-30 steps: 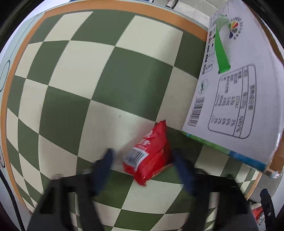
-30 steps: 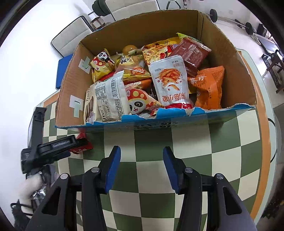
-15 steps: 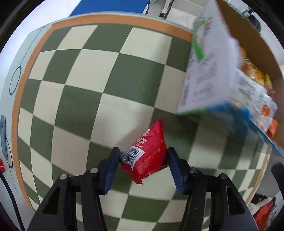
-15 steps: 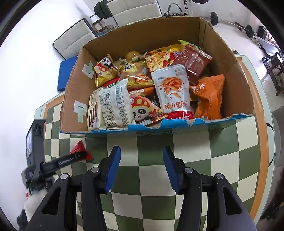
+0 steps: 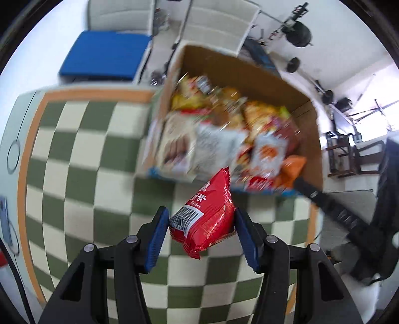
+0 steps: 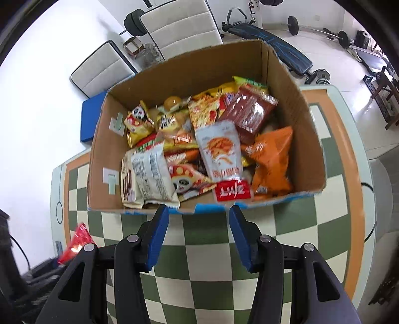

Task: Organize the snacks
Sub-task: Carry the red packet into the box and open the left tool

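Observation:
My left gripper (image 5: 202, 224) is shut on a red snack packet (image 5: 203, 215) with a barcode label, held in the air above the checkered tablecloth (image 5: 82, 154). Beyond it stands an open cardboard box (image 5: 309, 139), blurred in the left wrist view, full of snack bags. The right wrist view shows the same box (image 6: 296, 117) sharply, with several packets inside, among them an orange bag (image 6: 271, 154) and a white bag (image 6: 220, 152). My right gripper (image 6: 198, 229) hangs open over the tablecloth just before the box's near wall, nothing between its fingers. The red packet (image 6: 77, 240) shows at the lower left.
White chairs (image 6: 182, 22) and a blue cushion (image 5: 104, 54) stand beyond the table. Gym gear, a bench (image 6: 271, 44) and barbells, lies on the floor behind. The table's orange border (image 6: 339, 159) runs along the right. The other gripper's dark body (image 5: 331, 209) crosses the right of the left view.
My left gripper closed on the red packet and lifted it off the tablecloth, high enough that the box's inside now shows. The right gripper rose slightly and stayed open.

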A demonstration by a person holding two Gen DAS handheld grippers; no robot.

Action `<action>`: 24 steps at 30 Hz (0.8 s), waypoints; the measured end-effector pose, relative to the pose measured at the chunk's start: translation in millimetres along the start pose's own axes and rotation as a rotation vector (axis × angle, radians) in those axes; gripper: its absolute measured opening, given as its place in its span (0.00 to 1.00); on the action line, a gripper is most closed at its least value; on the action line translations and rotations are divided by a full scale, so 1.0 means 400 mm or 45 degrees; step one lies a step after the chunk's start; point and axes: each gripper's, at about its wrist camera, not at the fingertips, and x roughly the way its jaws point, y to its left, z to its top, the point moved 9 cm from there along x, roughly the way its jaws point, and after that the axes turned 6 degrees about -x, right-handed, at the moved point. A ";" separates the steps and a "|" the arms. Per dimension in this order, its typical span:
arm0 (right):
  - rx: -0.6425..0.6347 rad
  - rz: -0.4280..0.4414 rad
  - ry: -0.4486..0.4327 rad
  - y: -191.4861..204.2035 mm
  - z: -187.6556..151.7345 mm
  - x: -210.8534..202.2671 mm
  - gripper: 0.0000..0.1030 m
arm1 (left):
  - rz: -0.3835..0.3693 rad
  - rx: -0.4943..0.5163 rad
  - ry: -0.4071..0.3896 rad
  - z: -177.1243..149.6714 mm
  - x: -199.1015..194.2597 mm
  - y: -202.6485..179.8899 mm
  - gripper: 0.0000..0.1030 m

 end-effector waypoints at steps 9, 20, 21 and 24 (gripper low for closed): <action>0.012 -0.021 -0.026 -0.038 0.152 -0.008 0.52 | 0.064 0.069 0.019 0.265 0.079 -0.116 0.51; 0.035 -0.044 0.089 -0.086 0.246 0.094 0.58 | 0.263 0.135 0.156 0.365 0.256 -0.118 0.52; 0.030 -0.047 0.104 -0.087 0.249 0.105 0.59 | 0.270 0.140 0.163 0.363 0.263 -0.118 0.52; 0.031 -0.047 0.135 -0.095 0.248 0.125 0.59 | 0.285 0.147 0.192 0.348 0.282 -0.113 0.52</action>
